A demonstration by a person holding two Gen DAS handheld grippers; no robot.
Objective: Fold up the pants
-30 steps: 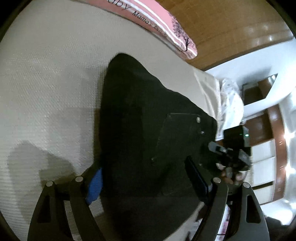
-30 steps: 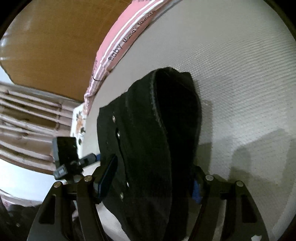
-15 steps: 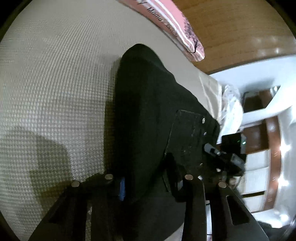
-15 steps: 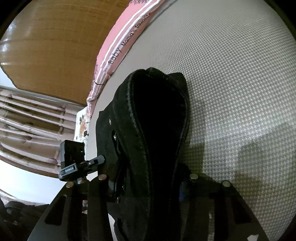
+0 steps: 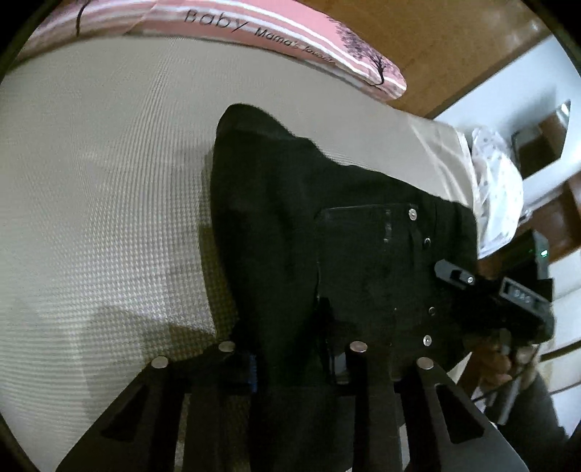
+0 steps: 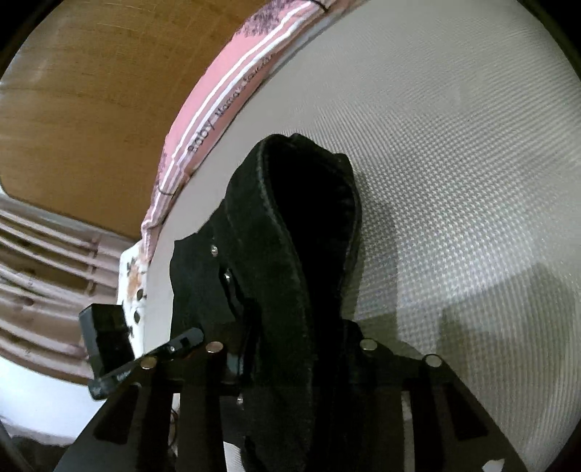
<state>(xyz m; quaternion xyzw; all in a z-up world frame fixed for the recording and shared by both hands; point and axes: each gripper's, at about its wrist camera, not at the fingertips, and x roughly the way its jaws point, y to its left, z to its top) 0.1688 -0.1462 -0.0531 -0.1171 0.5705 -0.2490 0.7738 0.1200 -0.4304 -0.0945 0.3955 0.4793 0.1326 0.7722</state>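
**Both grippers pinching the black pants on the bed**

I have the black pants (image 5: 326,225) lying in a bunched heap on the bed (image 5: 101,203), near its edge, with the waist end toward me. My left gripper (image 5: 292,363) has just been closing, and its jaws now stand clamped on a thick fold of the fabric beside the back pocket (image 5: 366,232). My right gripper (image 6: 290,348) has likewise been closing and is pinched on the seamed edge of the cloth, which rises between its jaws as a ridge.

I judge the pants to be heavy, soft denim-like cloth: limp enough to sag and drape, yet thick at the seams and the riveted pocket, so the pads should bite well and slipping seems unlikely. The weight will drag the free legs along the cover. Holding at the waistband corners, one gripper each, would give the flattest spread; a mid-fold pinch risks lifting a lump.

Around them: the waffle-textured cover is bare on the far side, so there is room to lay the cloth out. A pink striped pillow (image 5: 261,29) lies along the headboard (image 6: 90,109), well apart from the pants. A spotted white cloth (image 5: 497,188) hangs at the bed's edge just beside them, and could snag if I swing that way.
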